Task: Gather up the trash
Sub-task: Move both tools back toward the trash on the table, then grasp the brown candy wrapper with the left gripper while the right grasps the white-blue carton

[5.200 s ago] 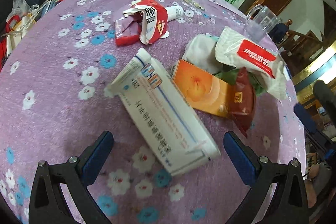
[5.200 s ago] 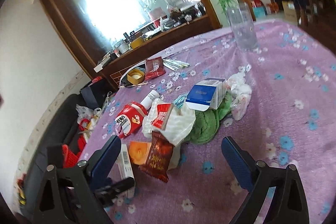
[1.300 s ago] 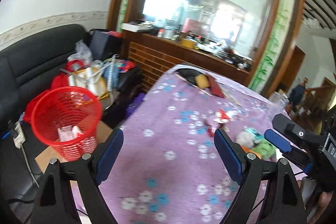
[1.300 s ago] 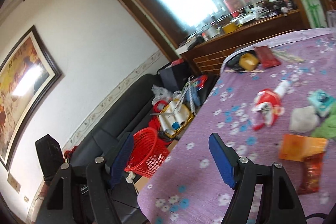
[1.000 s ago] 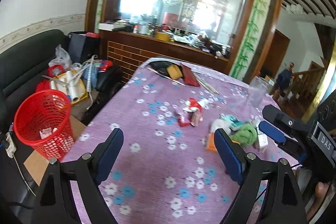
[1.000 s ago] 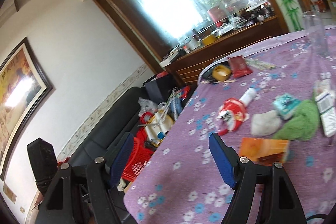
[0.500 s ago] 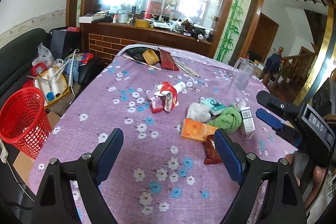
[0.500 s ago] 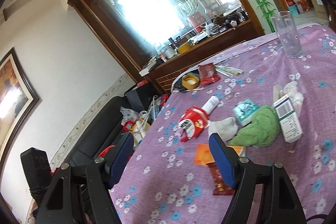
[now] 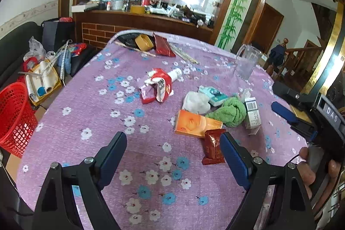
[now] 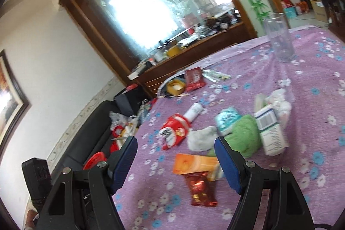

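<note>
One empty clear cup (image 9: 245, 61), upright

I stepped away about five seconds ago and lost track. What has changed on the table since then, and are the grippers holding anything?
The long white box is gone from the table; white items now lie in the red basket. Both views swung out to the basket and back to the trash pile. The left gripper and right gripper are open and empty. The orange packet, brown wrapper and green cloth stayed put.
</note>
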A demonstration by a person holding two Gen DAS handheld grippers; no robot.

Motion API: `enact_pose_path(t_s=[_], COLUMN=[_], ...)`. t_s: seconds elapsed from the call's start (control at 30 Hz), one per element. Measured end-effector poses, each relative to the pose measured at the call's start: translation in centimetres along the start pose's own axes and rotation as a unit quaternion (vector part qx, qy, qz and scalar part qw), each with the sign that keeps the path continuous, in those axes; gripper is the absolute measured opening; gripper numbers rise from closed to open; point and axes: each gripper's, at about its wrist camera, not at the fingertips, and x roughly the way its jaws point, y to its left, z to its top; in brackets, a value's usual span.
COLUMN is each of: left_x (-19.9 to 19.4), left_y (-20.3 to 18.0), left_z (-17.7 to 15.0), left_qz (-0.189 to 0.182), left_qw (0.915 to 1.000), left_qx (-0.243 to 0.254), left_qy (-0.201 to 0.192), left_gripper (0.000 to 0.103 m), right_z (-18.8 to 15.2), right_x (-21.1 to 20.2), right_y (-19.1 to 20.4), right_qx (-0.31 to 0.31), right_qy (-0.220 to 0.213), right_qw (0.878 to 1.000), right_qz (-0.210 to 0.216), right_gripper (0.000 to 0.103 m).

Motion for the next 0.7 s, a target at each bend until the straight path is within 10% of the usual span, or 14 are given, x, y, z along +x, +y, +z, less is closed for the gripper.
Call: enact_pose_path(t_s=[0.7], left_x=[11.5], left_y=[-8.6], left_z=[-2.8], left_qz=[-0.023], left_qw=[0.9896], left_qx=[0.077], left_qy=[0.120], left_gripper=[0.078], right_z=[3.0], right_x=[2.7], right_y=[-12.0], right_qx=[0.097], right_qy=[0.014], right_qw=[0.988], right_qz=[-0.122], right_gripper=[0.077])
